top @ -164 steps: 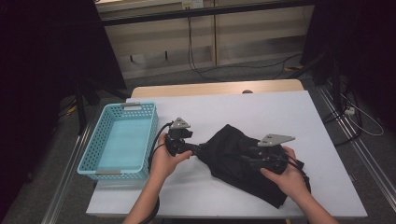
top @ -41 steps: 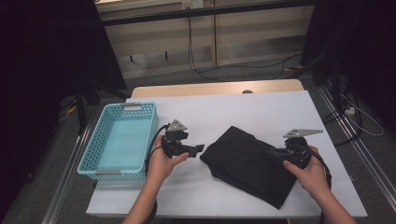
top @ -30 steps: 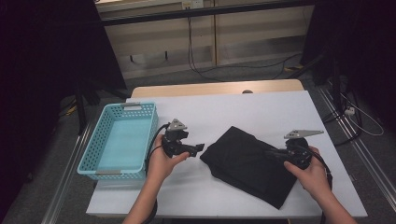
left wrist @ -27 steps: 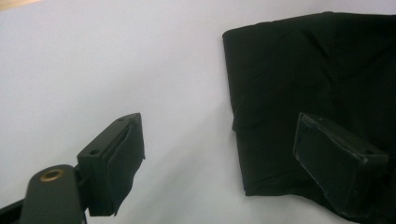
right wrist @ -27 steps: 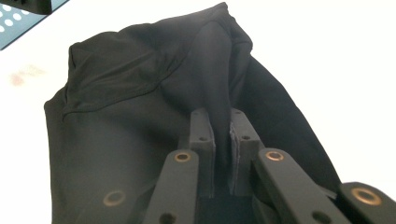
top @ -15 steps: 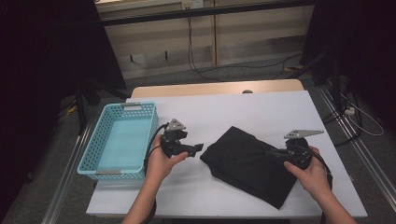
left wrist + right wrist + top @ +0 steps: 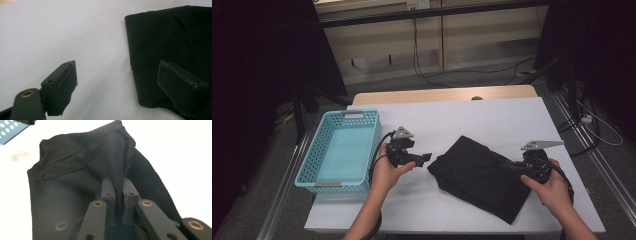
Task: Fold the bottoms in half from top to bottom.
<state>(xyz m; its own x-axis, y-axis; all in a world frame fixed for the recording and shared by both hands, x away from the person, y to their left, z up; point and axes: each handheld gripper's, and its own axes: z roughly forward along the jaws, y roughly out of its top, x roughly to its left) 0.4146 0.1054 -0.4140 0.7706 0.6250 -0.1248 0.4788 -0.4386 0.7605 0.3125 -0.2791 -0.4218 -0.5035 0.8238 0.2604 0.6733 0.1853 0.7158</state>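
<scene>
Partway, seemingly — black cloth [image 7: 484, 175] folded on the white table [image 7: 462, 115], a ridge pinched by right gripper [image 7: 117, 192]; left gripper [image 7: 117, 82] agape beside its edge. Blue basket [image 7: 319, 150] yet unfilled.

The left gripper [image 7: 427, 157] was drawn off the black garment [image 7: 482, 176] and its jaws were opened over bare table [image 7: 472, 120]. The right gripper [image 7: 507, 166] was carried out to the garment's right edge, where a fold was pinched. The cloth was flattened, seemingly into a neater fold.
</scene>
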